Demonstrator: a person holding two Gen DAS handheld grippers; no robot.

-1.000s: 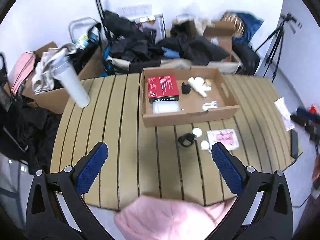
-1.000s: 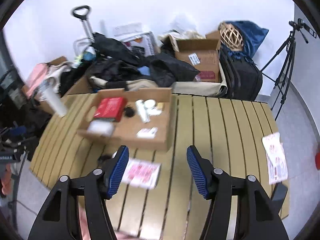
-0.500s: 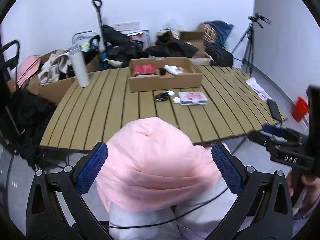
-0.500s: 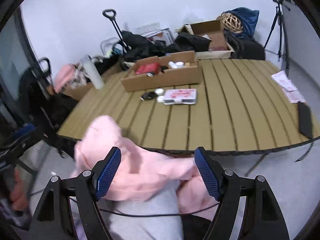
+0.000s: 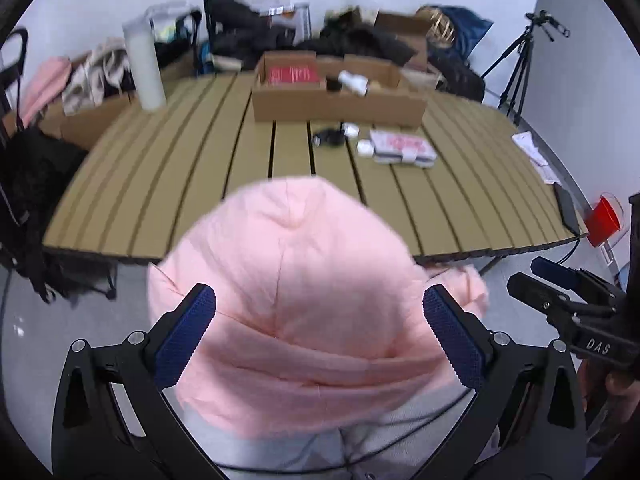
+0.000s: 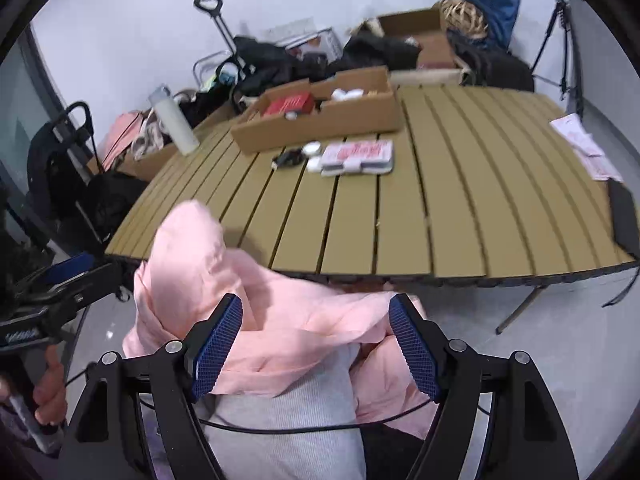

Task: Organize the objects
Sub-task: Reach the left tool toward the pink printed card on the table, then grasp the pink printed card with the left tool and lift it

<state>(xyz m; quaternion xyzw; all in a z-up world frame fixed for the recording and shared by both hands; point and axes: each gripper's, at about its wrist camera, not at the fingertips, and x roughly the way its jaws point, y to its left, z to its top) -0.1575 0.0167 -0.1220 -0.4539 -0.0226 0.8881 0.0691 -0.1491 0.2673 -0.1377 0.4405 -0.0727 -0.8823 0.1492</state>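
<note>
Pulled back from table [image 5: 248, 168] to lap (pink hoodie [image 5: 304, 300] below); both grippers [image 5: 320, 336] [image 6: 314, 344] wide open, empty; sorting unstarted.

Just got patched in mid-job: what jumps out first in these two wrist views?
A pink garment fills the foreground, bunched on the person's lap between both open grippers, left gripper and right gripper. Beyond it, the slatted table carries a cardboard box of small items, with a flat pink-and-white case just in front.
</note>
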